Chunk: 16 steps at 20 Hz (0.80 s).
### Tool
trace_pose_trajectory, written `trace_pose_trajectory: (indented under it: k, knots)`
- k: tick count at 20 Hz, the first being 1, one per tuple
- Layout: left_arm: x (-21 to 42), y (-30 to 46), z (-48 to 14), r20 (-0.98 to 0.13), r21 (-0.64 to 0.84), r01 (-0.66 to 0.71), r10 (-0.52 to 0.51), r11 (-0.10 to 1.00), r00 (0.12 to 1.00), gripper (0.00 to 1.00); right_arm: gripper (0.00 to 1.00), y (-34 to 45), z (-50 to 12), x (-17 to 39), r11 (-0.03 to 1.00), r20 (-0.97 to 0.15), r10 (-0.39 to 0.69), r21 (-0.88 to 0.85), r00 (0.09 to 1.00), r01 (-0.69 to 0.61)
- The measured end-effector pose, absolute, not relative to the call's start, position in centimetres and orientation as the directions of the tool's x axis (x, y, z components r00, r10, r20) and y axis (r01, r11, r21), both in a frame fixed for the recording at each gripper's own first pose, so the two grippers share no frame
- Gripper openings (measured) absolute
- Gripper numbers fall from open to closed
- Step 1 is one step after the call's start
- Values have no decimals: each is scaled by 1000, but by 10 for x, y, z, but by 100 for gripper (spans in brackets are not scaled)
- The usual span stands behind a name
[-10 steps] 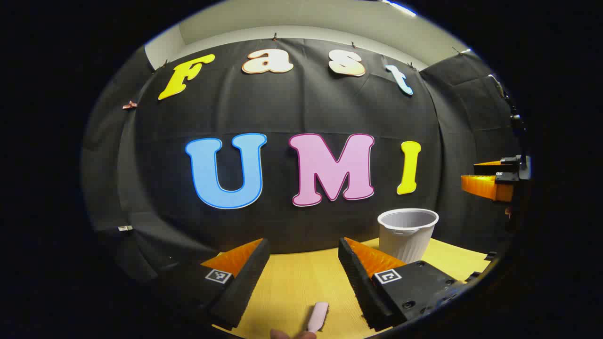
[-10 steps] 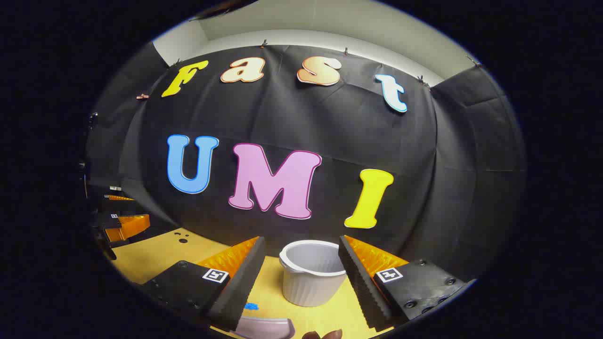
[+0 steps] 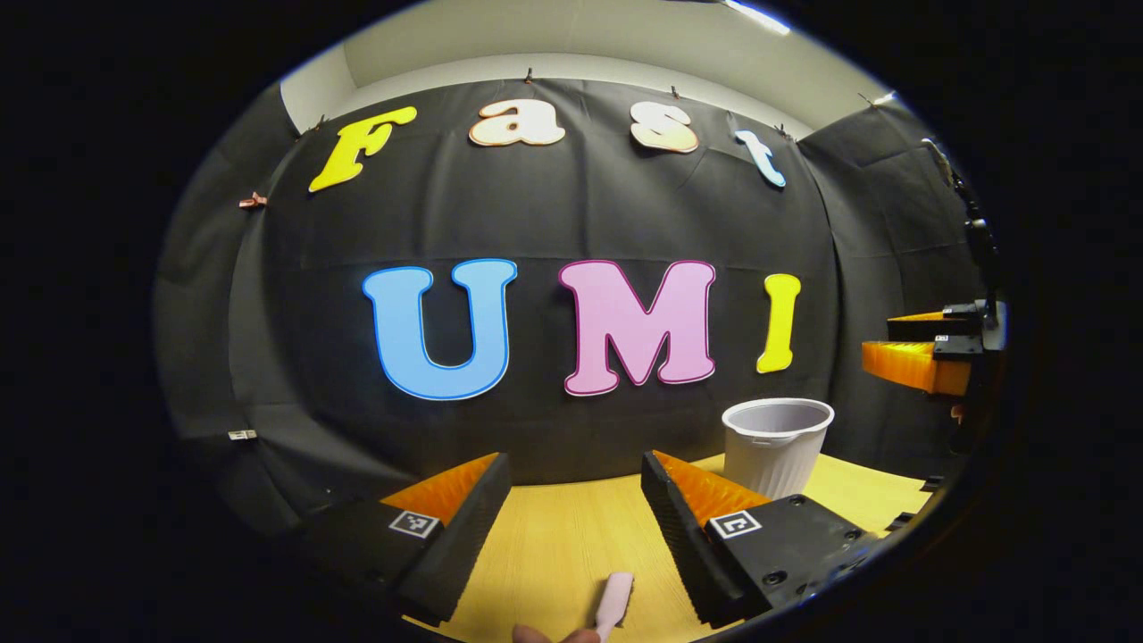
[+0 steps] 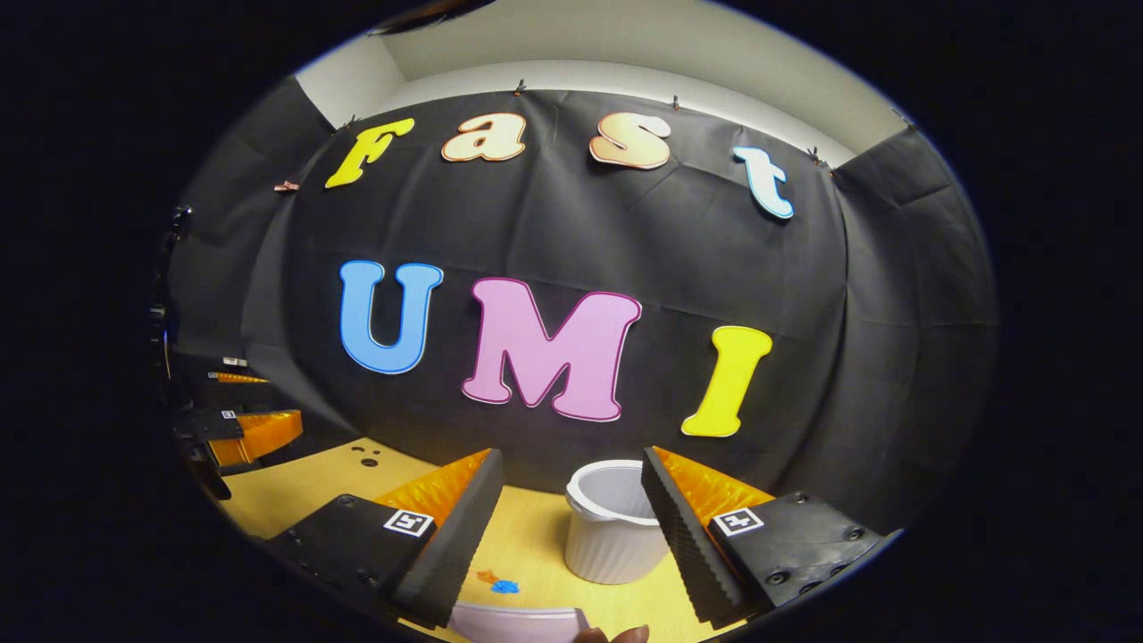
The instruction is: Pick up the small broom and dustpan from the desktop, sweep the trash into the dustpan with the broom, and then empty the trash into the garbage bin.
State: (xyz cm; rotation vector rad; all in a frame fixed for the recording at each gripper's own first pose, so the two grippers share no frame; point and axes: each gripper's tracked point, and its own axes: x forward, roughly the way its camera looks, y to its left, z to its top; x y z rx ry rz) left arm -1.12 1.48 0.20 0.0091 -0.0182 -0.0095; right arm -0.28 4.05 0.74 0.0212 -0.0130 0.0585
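Observation:
My left gripper (image 3: pixel 571 527) hangs open above the wooden desktop (image 3: pixel 554 536). A pale pink handle (image 3: pixel 613 600) lies below and between its fingers, untouched; whether it belongs to the broom or the dustpan I cannot tell. The white ribbed garbage bin (image 3: pixel 775 442) stands to the right at the back. My right gripper (image 4: pixel 571 527) is open too, with the bin (image 4: pixel 612 527) just beyond its fingers. A pale dustpan edge (image 4: pixel 518 622) shows at the bottom, with small blue and orange trash bits (image 4: pixel 500 582) just beyond it.
The black cloth wall stands close behind the desk. The right gripper (image 3: pixel 920 357) is held up at the far right in the left gripper view, the left gripper (image 4: pixel 241 429) at the far left in the right gripper view. Small dark holes (image 4: pixel 366 455) mark the desktop. A fingertip (image 4: pixel 616 634) shows at the bottom edge.
The right gripper has swung slightly left: the bin sits further right between its fingers and the trash bits show more fully. The left gripper has shifted only a little. Both stay open.

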Motion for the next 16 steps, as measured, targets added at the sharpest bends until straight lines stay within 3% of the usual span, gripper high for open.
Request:
trace_pose_trajectory:
  k: [7, 11, 16]
  knots:
    - [-15, 20, -4, 13, 28, 17, -18, 999, 1000, 94, 97, 55, -13, -8, 995, -57, 96, 20, 994, -95]
    - [-16, 23, -16, -15, 18, 17, -16, 1000, 1000, 94, 97, 61, -67, -30, 986, -248, 165, 63, 955, -154]
    - [-18, 25, -34, -55, 22, 12, -11, 1000, 998, 94, 97, 63, -160, -78, 979, -506, 205, 92, 838, -184]
